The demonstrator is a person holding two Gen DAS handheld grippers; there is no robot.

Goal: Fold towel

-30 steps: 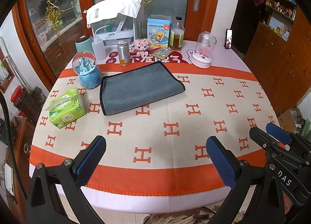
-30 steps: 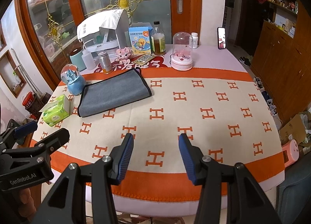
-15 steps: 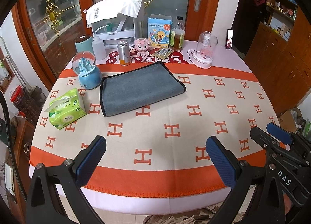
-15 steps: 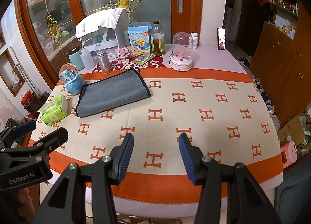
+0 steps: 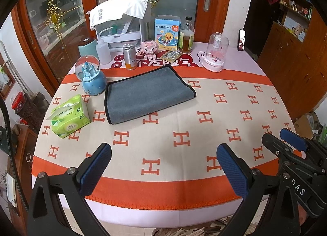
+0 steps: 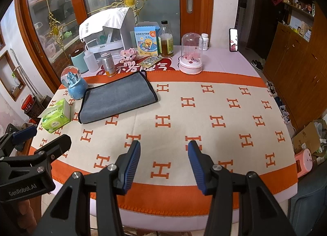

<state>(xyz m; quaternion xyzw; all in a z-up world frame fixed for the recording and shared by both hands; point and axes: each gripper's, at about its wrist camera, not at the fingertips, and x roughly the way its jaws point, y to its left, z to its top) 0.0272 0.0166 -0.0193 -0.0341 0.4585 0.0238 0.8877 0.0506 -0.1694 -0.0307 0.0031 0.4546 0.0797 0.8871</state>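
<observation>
1. Round table under a cream cloth with orange H marks (image 5: 184, 139), beneath and ahead of the fingers.
2. Green pack of tissues (image 5: 69, 116), ahead-left of the fingers.
3. Blue castle snow globe (image 5: 91, 77), beyond the pack.
4. Pink-based clear dome (image 5: 215, 53), far ahead-right.

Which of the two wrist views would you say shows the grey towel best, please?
The left wrist view: the grey towel lies nearer the middle and looks larger, its black-trimmed edges all visible. The right wrist view shows the same towel whole as well, but smaller and off to the left, beside the snow globe.
</observation>
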